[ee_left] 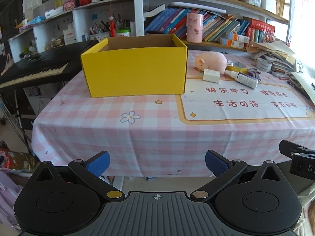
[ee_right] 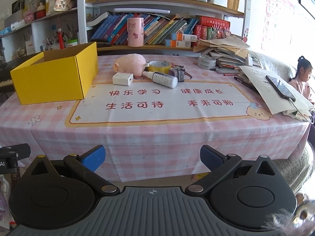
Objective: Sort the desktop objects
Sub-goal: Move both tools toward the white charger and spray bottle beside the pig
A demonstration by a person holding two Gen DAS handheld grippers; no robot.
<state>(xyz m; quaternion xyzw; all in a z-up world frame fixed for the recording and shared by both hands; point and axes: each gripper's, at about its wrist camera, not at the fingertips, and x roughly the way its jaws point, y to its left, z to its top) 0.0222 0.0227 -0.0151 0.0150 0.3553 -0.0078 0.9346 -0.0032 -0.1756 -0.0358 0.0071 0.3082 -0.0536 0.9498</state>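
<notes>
Both the left gripper (ee_left: 157, 164) and right gripper (ee_right: 152, 158) hover before the worktop (ee_right: 157, 118), fingers wide and empty. The white charger (ee_right: 122, 78) lies at 11 o'clock beside the plush pig (ee_right: 131, 62). Approach it squarely, then carry it to the yellow box (ee_right: 53, 74).

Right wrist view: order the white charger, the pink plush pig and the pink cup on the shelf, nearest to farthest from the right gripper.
From the right gripper:
1. White charger, on the tablecloth, left of centre.
2. Pink plush pig, just behind it.
3. Pink cup, on the shelf at the back.
</notes>
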